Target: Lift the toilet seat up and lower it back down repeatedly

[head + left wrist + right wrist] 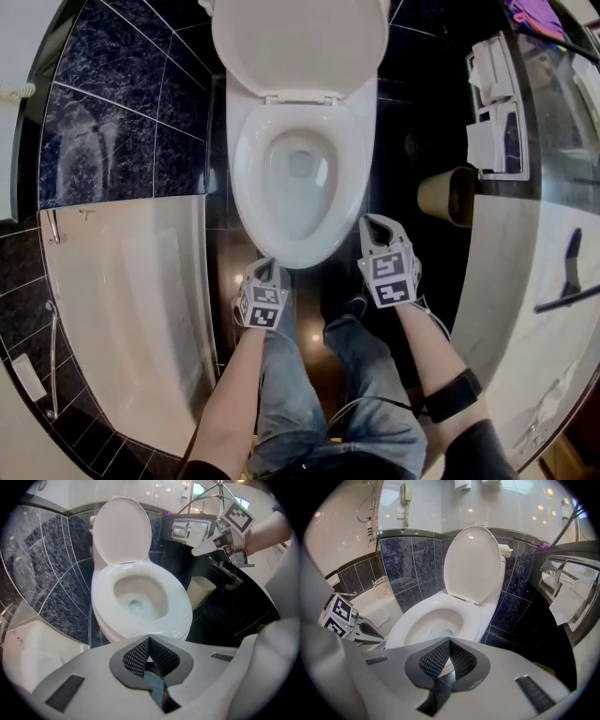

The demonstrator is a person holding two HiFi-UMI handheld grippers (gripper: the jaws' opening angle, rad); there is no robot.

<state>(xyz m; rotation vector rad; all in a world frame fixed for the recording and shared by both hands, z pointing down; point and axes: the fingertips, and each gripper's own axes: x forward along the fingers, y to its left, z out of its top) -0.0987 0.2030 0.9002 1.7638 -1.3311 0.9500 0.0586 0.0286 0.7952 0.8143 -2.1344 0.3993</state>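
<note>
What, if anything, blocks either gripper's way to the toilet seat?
Nothing visible. The seat is lowered and the lid raised. The left gripper and right gripper are near its front edge, both shut and empty.

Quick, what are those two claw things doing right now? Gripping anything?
Left gripper: closed, holding nothing.
Right gripper: closed, holding nothing.

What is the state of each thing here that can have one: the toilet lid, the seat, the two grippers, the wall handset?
Toilet lid, raised, leaning back.
Toilet seat, down on the bowl.
Left gripper, shut, nothing between its jaws.
Right gripper, shut, nothing between its jaws.
Wall handset, hung on its cradle.
</note>
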